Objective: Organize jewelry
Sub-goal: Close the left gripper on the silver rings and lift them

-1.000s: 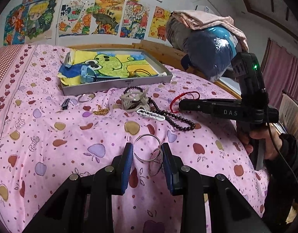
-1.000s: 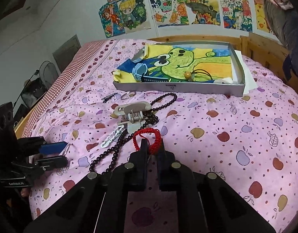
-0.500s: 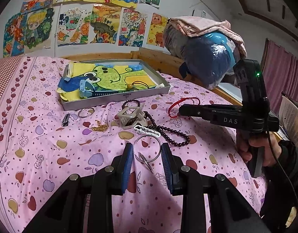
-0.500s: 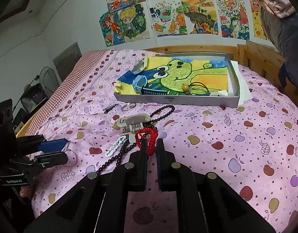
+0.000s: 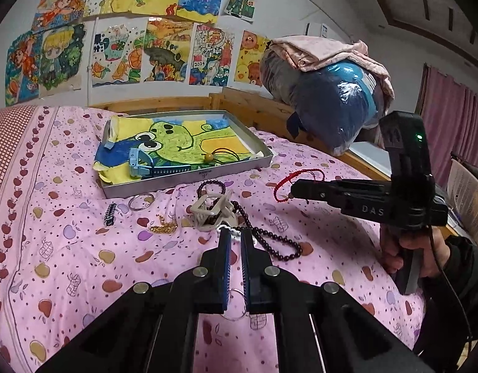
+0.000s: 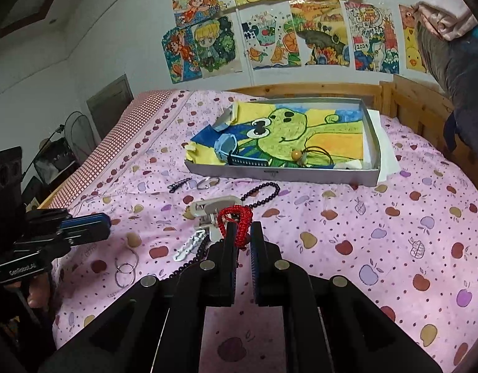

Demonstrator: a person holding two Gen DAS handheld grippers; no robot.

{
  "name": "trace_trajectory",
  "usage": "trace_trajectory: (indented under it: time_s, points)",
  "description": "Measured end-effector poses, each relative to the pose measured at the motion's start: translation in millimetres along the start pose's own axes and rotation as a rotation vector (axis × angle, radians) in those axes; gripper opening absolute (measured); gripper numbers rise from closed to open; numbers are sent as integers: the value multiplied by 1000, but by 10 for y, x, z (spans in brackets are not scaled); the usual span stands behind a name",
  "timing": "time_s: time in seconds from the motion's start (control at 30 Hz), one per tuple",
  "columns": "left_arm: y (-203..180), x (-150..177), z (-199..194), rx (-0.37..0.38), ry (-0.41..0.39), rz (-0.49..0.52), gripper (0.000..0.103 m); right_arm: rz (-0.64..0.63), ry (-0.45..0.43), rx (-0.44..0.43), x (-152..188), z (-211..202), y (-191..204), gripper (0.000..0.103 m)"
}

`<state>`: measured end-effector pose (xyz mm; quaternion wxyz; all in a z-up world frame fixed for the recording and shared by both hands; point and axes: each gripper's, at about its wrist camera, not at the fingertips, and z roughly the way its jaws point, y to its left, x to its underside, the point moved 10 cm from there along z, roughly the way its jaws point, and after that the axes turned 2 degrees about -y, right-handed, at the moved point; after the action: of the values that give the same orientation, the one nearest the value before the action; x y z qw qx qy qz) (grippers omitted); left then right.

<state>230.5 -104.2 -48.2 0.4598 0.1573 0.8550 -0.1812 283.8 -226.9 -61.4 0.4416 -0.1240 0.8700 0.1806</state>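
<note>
Right wrist view: red braided cord bracelet (image 6: 239, 223), looped, dangling from right hand-held gripper (image 6: 243, 233).

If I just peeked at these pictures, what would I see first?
Probably the big green frog drawing lying in the metal tray at the far end of the pink fruit-print bedspread. Next, the red cord bracelet dangling from the right gripper, then the row of bright cartoon drawings on the wall.
</note>
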Motion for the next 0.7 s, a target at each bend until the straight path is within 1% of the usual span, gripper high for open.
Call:
trace_trajectory:
  time_s: [0.2,0.27,0.33,0.4,0.47,0.5,0.53,0.57,0.63,0.7]
  points:
    - [57,74,2,22,34,-26,6,-12,-3,-3,0,-5,23,8]
    - [82,149,-4,45,60,-50,7,-12,-4,-4,-1,-8,25,8]
    - [107,260,5,84,107,-88,11,-12,-2,-8,5,-7,27,8]
    - [144,364,24,82,141,-107,22,-10,3,-16,13,6,45,8]
    - [191,456,39,67,163,-122,40,-8,12,-24,34,24,57,8]
    - [216,497,47,64,169,-133,44,-9,16,-26,43,33,61,8]
    - [241,528,57,60,176,-147,52,-10,18,-29,50,39,68,8]
    - [259,540,65,59,180,-158,54,-12,21,-32,55,44,76,8]
    - [258,559,94,76,192,-178,54,-18,24,-37,66,51,104,8]
    - [251,550,133,80,197,-174,54,-26,29,-43,76,62,129,8]
